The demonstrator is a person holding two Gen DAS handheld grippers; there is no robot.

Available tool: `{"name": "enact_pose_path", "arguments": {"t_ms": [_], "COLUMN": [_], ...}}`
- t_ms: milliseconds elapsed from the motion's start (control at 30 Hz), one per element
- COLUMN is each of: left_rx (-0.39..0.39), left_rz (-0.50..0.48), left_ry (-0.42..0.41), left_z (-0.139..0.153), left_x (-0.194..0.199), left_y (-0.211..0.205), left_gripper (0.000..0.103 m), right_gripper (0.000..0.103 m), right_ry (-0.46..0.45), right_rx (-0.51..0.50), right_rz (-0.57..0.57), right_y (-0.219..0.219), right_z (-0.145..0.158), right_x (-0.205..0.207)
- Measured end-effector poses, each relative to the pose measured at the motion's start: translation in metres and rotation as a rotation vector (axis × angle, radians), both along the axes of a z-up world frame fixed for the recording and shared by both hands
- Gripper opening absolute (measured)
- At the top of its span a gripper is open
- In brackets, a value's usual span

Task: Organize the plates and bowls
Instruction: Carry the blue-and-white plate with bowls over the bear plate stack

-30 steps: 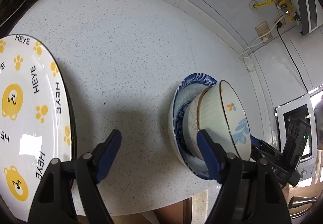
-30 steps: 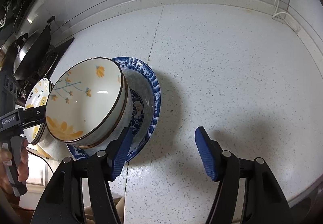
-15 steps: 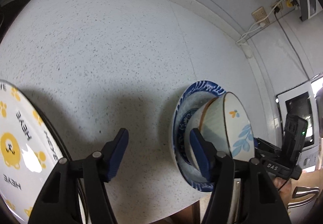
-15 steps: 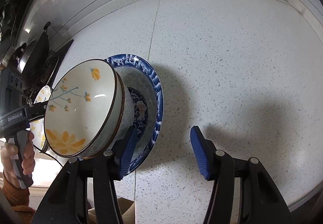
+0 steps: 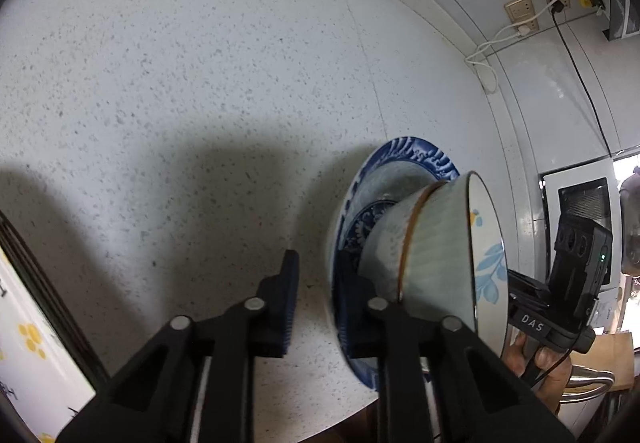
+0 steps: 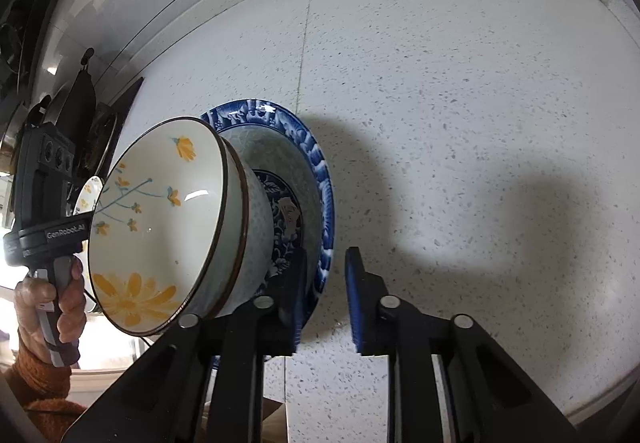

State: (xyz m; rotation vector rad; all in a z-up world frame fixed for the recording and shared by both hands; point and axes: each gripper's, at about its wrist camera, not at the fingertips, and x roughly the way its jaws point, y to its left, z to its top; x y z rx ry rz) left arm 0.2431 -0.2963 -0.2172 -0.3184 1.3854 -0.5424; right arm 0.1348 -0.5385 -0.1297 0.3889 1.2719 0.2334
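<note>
A blue-patterned plate (image 5: 404, 159) lies on the speckled counter with two stacked floral bowls (image 5: 436, 243) in it. It also shows in the right wrist view (image 6: 316, 163), with the bowls (image 6: 160, 219) on it. My left gripper (image 5: 316, 295) straddles the plate's rim on one side, jaws narrowed around it. My right gripper (image 6: 324, 295) straddles the rim on the opposite side, jaws also narrowed. Both sets of pads look close to the rim; firm contact is unclear.
A white plate with yellow bears (image 5: 24, 343) lies at the left edge of the left wrist view. The counter's front edge (image 5: 320, 415) runs just under the blue plate. Wall sockets and cables (image 5: 520, 9) are at the back. A stove with pans (image 6: 80, 95) is far left.
Both grippers moved in toward the blue plate and their jaws narrowed from wide open to straddling its rim. The yellow-bear plate slid mostly out of the left view.
</note>
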Motion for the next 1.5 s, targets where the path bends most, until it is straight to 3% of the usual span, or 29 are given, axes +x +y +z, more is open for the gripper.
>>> {"name": "enact_pose_path", "arguments": {"t_ms": [67,267,567,733,1100,1500], "left_rx": [-0.01,0.002,0.022,0.023,0.007,-0.026], "left_rz": [0.0,0.001,0.015,0.011,-0.02,0.001], "left_ry": [-0.009,-0.037,-0.073,-0.068,0.056,0.092], "left_z": [-0.001,-0.005,-0.005,-0.005,-0.018,-0.022], "left_x": [-0.001,-0.005,-0.013,-0.011,-0.003,0.001], "left_y": [-0.004,-0.01,-0.018,-0.018,-0.018,-0.015], "left_gripper": [0.006,0.006,0.006,0.006,0.01,0.009], "right_gripper": [0.01,0.011,0.011,0.011,0.012,0.015], "right_ry": [0.002,0.009,-0.009,-0.007,0.104,0.173], "right_rx": [0.004,0.039,-0.064,-0.058,0.044,0.134], "right_rz": [0.017,0.033,0.06,0.065,0.128,0.113], "right_y": [0.003,0.003,0.024,0.024,0.005,0.005], "right_z": [-0.002,-0.006,-0.001,-0.002,-0.011,-0.029], "right_x": [0.003,0.005,0.006,0.008,0.021,0.022]}}
